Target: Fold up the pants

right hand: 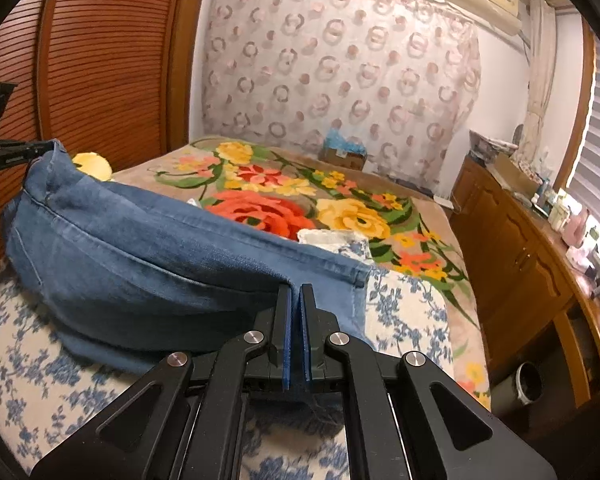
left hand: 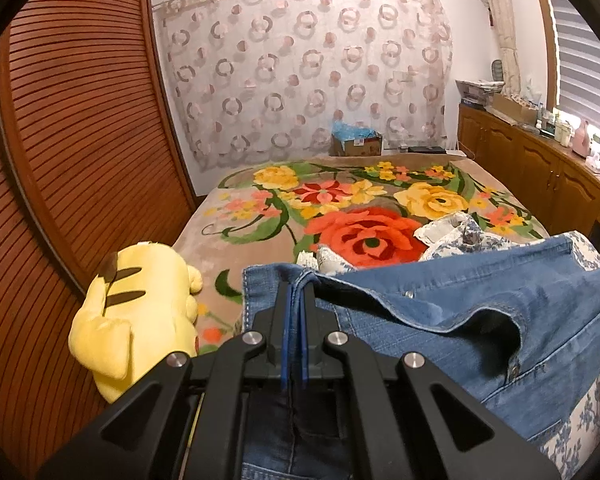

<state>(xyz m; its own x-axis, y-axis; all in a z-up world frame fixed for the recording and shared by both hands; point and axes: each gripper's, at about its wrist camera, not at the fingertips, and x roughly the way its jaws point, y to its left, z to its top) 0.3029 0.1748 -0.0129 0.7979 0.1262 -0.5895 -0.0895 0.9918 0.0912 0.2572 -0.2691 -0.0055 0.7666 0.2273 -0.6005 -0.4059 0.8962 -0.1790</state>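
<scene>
Both grippers clamped on blue jeans (left hand: 480, 308), lifted over the bed.
Left gripper (left hand: 296, 288) pinches the waistband; right gripper (right hand: 296, 290) pinches a leg hem; denim sags between.

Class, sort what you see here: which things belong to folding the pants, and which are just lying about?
In the job:
- jeans
- left tongs, shut on the jeans
- right tongs, shut on the jeans

Lying about:
- yellow plush toy
- cardboard box
- floral blanket
- blue-flowered cloth

One pair of jeans (left hand: 480, 300), one plush toy (left hand: 136, 312), one cardboard box (left hand: 358, 144)
</scene>
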